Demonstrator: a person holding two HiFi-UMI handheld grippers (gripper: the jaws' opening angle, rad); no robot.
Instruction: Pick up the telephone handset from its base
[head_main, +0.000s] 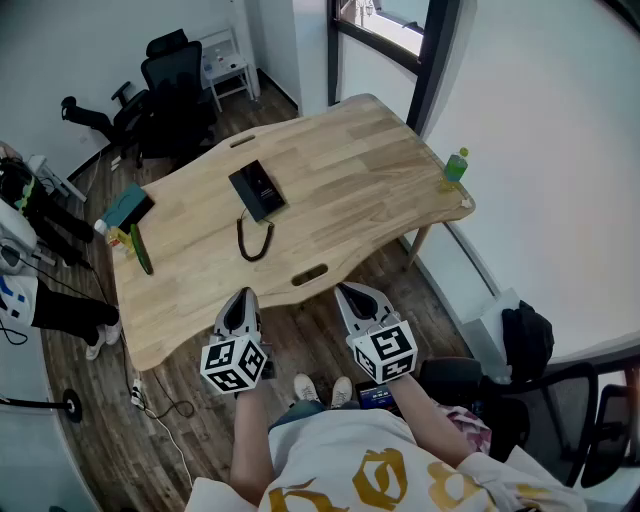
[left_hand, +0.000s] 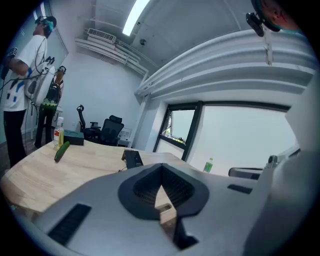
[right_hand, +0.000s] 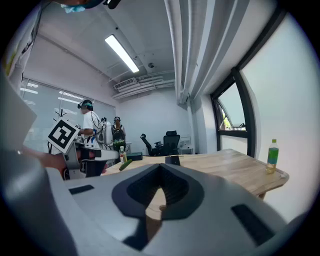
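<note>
On the light wooden table (head_main: 350, 170): teal box (head_main: 125, 207) and green cucumber (head_main: 141, 248) well left of the black telephone (head_main: 258, 189), green plastic bottle (head_main: 456, 166) well right of it

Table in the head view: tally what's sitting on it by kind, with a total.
Telephone: 1
Bottles: 2 (green bottle, small bottle)
Teal box: 1
Cucumber: 1
Total: 5
</note>
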